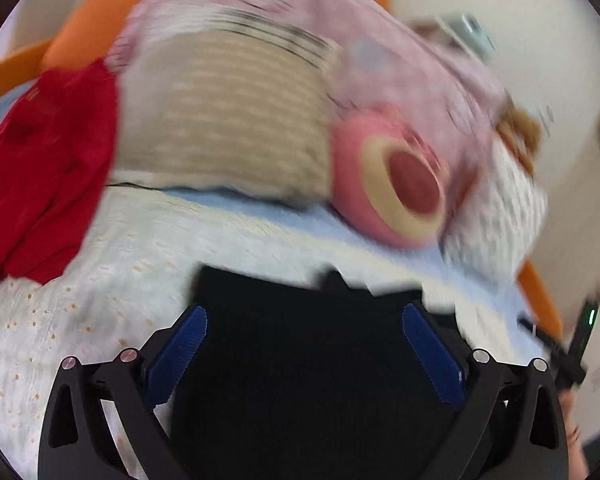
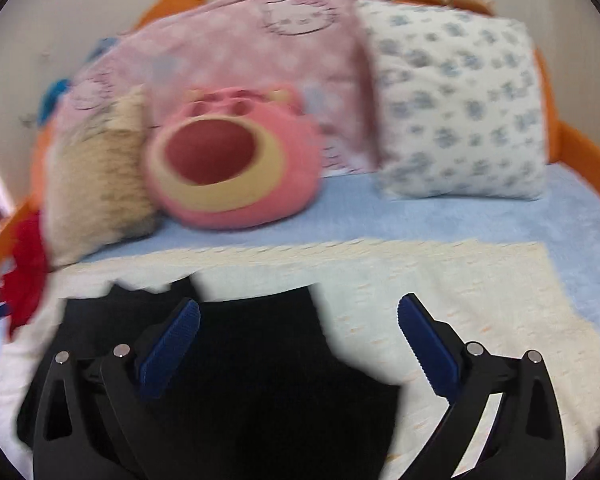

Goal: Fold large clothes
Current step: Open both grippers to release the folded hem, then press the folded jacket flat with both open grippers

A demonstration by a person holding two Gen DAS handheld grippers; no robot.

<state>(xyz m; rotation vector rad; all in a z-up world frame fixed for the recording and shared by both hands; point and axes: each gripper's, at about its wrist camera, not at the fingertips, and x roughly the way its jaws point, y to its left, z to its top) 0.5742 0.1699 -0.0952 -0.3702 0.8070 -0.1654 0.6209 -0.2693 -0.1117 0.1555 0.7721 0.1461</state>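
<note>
I find both my left gripper [image 1: 304, 320] and right gripper [image 2: 299, 314] spread wide, holding nothing. The black garment [image 2: 260, 380] lies on the cream blanket [image 2: 480, 288] beneath them

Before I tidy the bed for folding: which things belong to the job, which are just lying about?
Job: black garment; left gripper and right gripper, both open.
Lying about: pink plush; flowered pillow; red cloth; beige cushion.

One black garment [image 2: 268, 368], one cream blanket [image 2: 440, 276], one red cloth [image 1: 40, 168], three pillows (beige [image 1: 224, 120], pink round plush [image 2: 228, 160], floral white [image 2: 460, 108]), one pink cartoon-print blanket [image 2: 260, 48], two grippers.
</note>
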